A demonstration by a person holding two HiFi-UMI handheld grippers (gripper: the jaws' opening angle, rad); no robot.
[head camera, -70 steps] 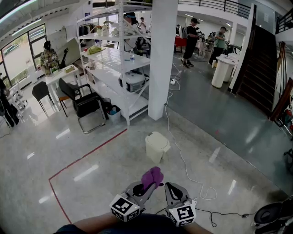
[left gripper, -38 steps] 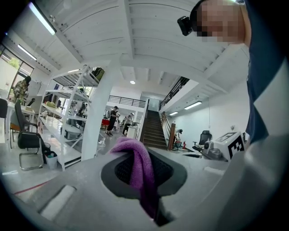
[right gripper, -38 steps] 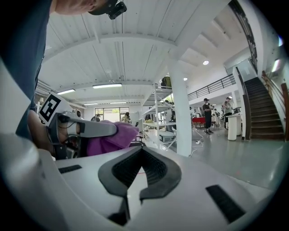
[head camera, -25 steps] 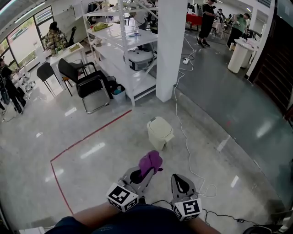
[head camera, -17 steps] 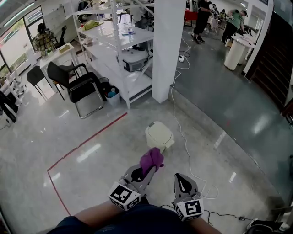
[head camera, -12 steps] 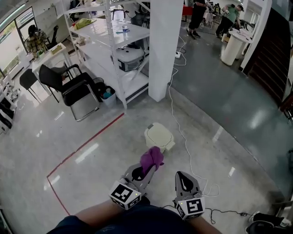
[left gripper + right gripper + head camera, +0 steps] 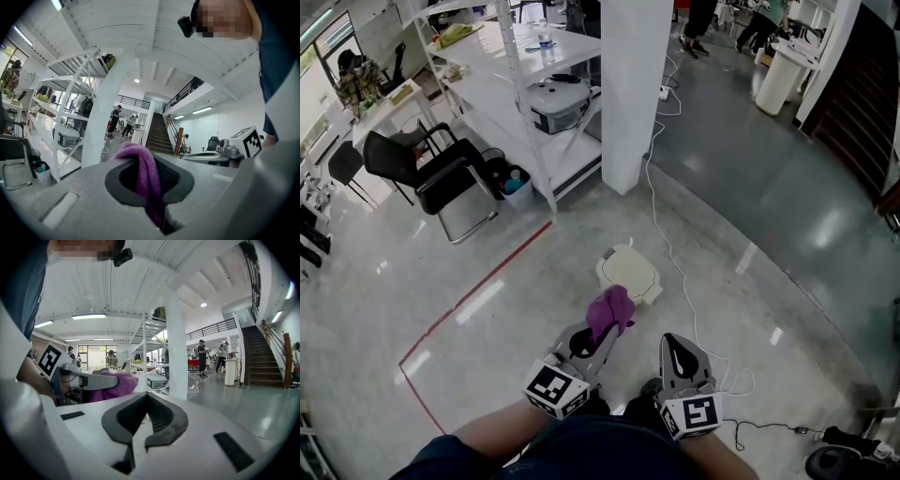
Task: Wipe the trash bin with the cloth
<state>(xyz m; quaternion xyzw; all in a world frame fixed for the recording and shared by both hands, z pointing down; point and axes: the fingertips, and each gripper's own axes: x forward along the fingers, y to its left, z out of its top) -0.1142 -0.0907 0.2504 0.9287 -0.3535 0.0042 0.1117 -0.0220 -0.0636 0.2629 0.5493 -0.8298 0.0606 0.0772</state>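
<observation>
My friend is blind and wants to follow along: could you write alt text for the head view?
Seen from above, the left gripper clamps a purple terry cloth, pointed at a cream plastic trash bin on the glossy grey floor. The right gripper is shut and empty beside it; a white square pillar stands beyond.

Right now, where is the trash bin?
In the head view, the cream trash bin stands just ahead of the purple cloth held by the left gripper, between the red floor line and the white cable.
</observation>
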